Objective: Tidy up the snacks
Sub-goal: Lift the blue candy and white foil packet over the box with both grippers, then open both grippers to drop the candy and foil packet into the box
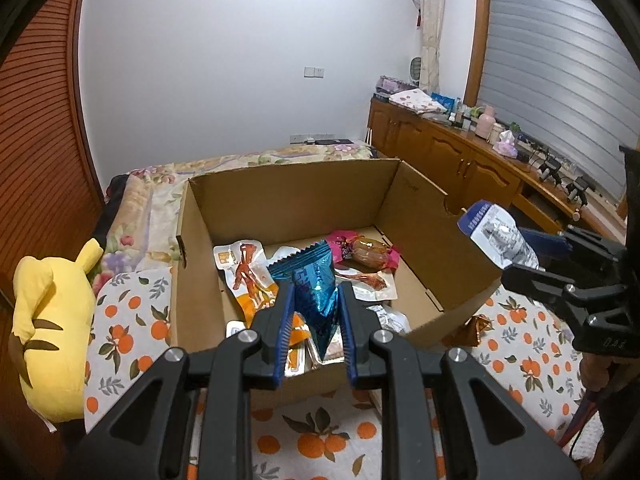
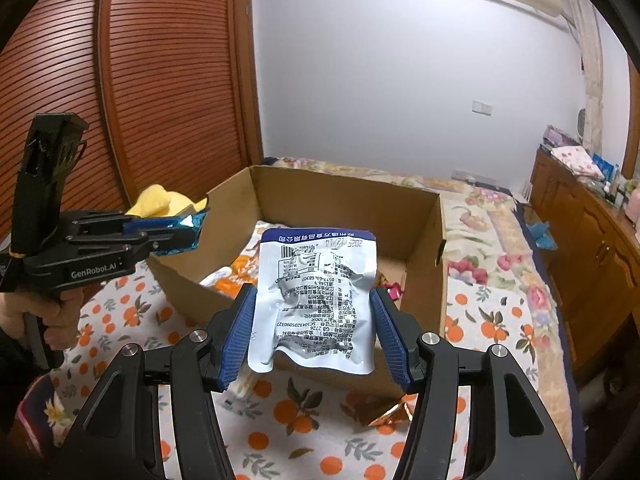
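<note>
An open cardboard box [image 1: 288, 196] [image 2: 424, 264] stands on the bed and holds several snack packets, among them a pink-wrapped sausage [image 1: 366, 252] and an orange-and-white packet [image 1: 244, 268]. My left gripper [image 1: 316, 300] [image 2: 188, 232] is shut on a shiny blue foil packet [image 1: 312, 280] [image 2: 192, 220], held above the box's near side. My right gripper [image 2: 312, 312] [image 1: 532, 256] is shut on a white-and-blue printed packet [image 2: 316, 296] [image 1: 496, 236], held above the box's front right edge.
A brown-gold wrapped snack [image 1: 478, 326] [image 2: 390, 414] lies on the orange-print sheet [image 1: 316, 436] beside the box. A yellow plush toy [image 1: 48, 328] [image 2: 160, 200] lies left. Wooden cabinets [image 1: 472, 156] with clutter line the right wall. A slatted wardrobe [image 2: 168, 92] stands left.
</note>
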{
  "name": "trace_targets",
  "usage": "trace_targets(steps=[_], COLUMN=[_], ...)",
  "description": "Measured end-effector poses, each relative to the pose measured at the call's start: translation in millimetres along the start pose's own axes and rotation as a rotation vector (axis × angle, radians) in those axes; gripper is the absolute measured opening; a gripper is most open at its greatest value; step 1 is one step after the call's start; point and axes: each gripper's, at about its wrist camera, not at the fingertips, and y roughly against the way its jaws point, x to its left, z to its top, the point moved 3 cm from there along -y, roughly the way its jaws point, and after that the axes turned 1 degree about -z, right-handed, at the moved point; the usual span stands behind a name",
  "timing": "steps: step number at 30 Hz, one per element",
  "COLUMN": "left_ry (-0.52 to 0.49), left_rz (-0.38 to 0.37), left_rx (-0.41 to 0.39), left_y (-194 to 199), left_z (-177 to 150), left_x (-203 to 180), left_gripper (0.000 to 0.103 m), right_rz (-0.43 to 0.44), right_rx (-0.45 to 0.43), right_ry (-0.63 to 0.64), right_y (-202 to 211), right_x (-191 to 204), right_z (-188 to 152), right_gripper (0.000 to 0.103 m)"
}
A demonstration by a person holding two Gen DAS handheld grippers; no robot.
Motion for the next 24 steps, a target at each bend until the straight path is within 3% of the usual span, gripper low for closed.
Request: trace_targets(steps=[15,24], left_ry=[0.047,0.065], left_rz=[0.014,0.027], left_rx=[0.04,0.017], left_y=[-28,-23], left_z=[11,11], left_x=[7,14], left_gripper=[0.026,0.046], right_rz=[-0.041,0.035], right_rx=[0.088,0.114], right_ry=[0.009,-0.102], right_y=[-49,-67], right_x=[-4,-10], right_z=[9,6], right_gripper=[0.059,0.059])
